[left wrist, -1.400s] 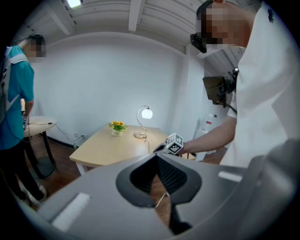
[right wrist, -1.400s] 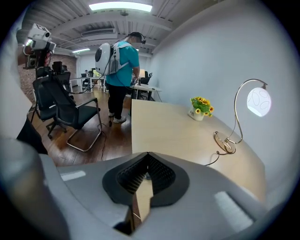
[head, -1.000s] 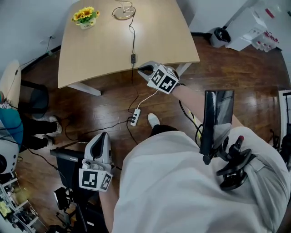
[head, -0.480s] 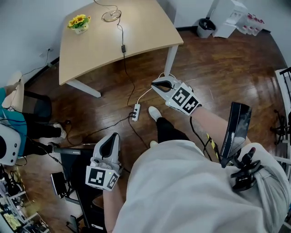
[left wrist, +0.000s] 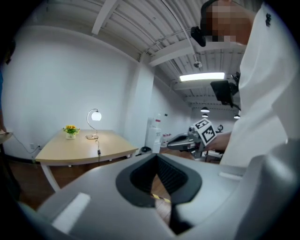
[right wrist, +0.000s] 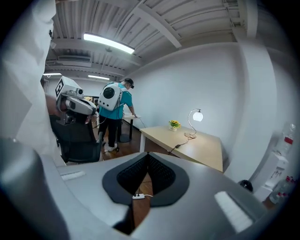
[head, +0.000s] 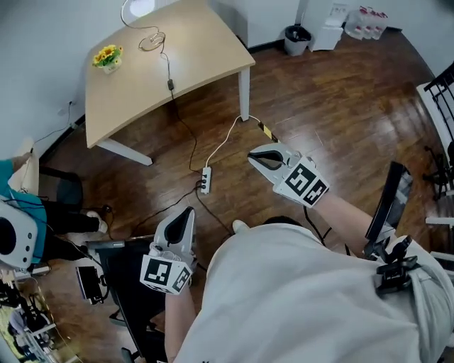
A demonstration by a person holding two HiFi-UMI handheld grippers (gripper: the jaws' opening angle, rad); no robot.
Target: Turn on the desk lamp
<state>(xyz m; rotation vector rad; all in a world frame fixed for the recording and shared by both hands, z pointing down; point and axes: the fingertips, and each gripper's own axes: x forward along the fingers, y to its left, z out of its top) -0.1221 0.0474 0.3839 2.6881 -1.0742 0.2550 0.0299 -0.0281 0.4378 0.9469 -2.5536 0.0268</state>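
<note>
The desk lamp [head: 139, 7] stands at the far corner of the wooden desk [head: 135, 88], close to the wall, and its round globe shade glows white. Just beside it on the desktop sits a small pot of yellow flowers [head: 108, 57]. The lamp's black cord [head: 169, 67] snakes from the base across the desk, carries an inline switch [head: 170, 85] on the desktop, then drops over the near edge to a white power strip [head: 205, 180] lying on the dark wood floor.

The person stands well apart from the desk, with both tools held over the floor. The left gripper [head: 186, 216] points forward above a black office chair [head: 117, 266]; in the left gripper view its jaws [left wrist: 157, 157] meet at the tips with nothing between them, and the lit lamp [left wrist: 95, 115] shows far off at the left. The right gripper [head: 257, 156] is held out ahead of the body, near a strip of black-and-yellow tape [head: 266, 130] on the floor; its jaws [right wrist: 148, 155] are likewise pressed together and empty, with the lamp [right wrist: 198, 115] in the distance on the desk.

Another person with a white backpack [right wrist: 111, 99] stands near the chair, and a black waste bin [head: 296, 39] sits by the wall
</note>
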